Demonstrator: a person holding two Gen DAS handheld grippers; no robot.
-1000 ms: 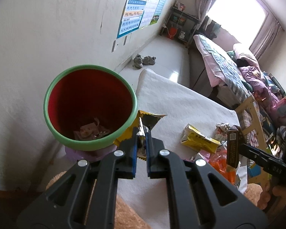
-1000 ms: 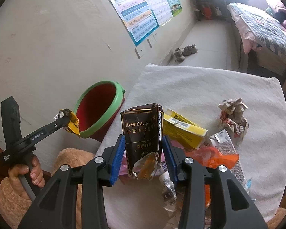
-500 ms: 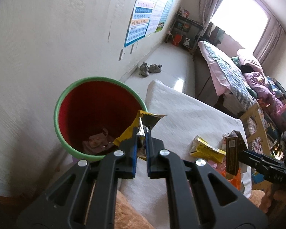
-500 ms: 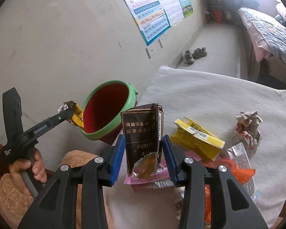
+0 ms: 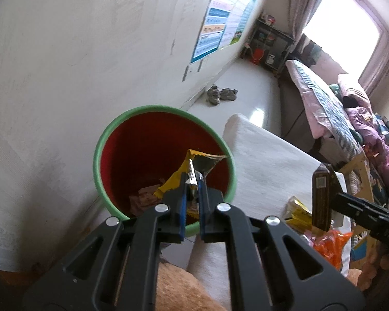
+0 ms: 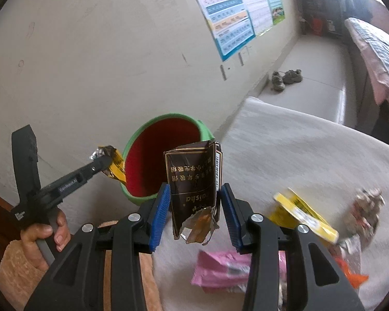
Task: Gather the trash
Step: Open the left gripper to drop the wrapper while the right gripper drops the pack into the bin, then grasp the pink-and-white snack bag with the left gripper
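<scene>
A red bin with a green rim (image 5: pixel 166 108) (image 6: pixel 166 118) stands by the wall beside the white-covered table (image 5: pixel 267 160) (image 6: pixel 298 150). My left gripper (image 5: pixel 192 181) is shut on a yellow and silver wrapper (image 5: pixel 202 160) that hangs over the bin's mouth. Paper scraps lie at the bin's bottom. My right gripper (image 6: pixel 193 194) is shut on a torn dark brown cigarette pack (image 6: pixel 194 176), held above the table's near edge, right of the bin. That same pack (image 5: pixel 321 197) shows at the right in the left wrist view.
On the table lie a yellow packet (image 6: pixel 303 212), a pink wrapper (image 6: pixel 220 272), an orange wrapper (image 5: pixel 329 246) and a crumpled paper ball (image 6: pixel 368 210). A pair of shoes (image 5: pixel 220 93) sits on the floor by the wall. A bed (image 5: pixel 324 98) stands at the right.
Both grippers have moved toward the bin. The yellow wrapper, earlier beside the rim, now hangs over the bin's mouth, and the brown pack has come closer to the bin.
</scene>
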